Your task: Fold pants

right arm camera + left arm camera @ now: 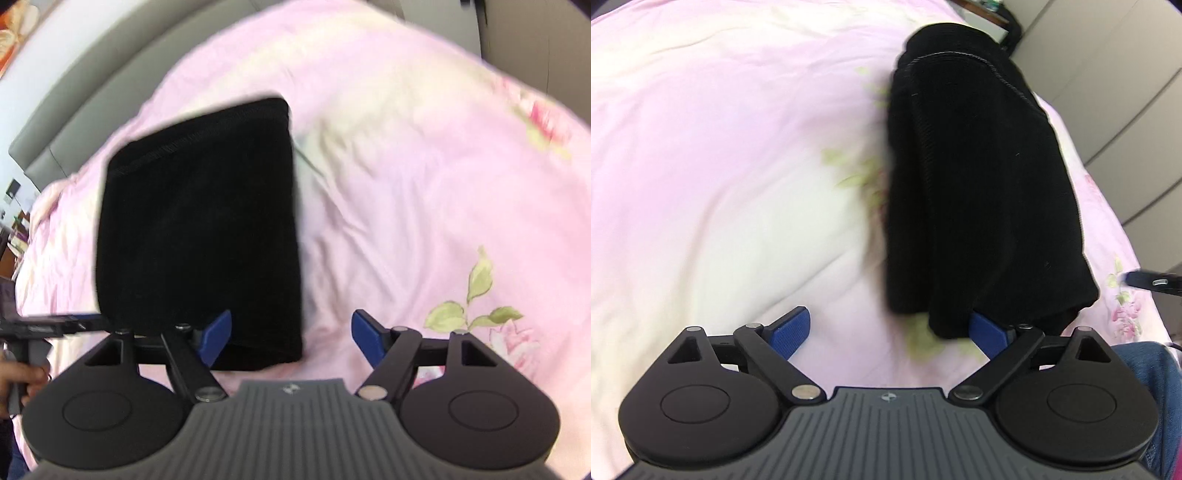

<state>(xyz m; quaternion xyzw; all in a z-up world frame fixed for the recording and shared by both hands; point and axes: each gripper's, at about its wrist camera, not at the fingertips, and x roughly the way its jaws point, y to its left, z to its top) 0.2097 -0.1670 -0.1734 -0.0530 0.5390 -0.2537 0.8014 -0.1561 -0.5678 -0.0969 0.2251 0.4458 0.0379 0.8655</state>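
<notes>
Black pants [979, 184] lie folded into a compact rectangle on a pink floral bedspread [720, 147]. In the left wrist view my left gripper [890, 332] is open, its blue right pad [988, 334] at the near edge of the pants, its left pad [792, 330] over bare sheet. In the right wrist view the pants [199, 229] lie ahead and left. My right gripper [291, 338] is open, its left pad [218, 338] over the near edge of the pants, its right pad [367, 338] over the bedspread [424, 184]. Neither holds anything.
The other gripper's tip shows at the right edge in the left wrist view [1152, 282] and at the left edge in the right wrist view [48, 325], with the person's hand [18, 380]. A grey headboard [74, 107] and wardrobe panels [1126, 92] border the bed.
</notes>
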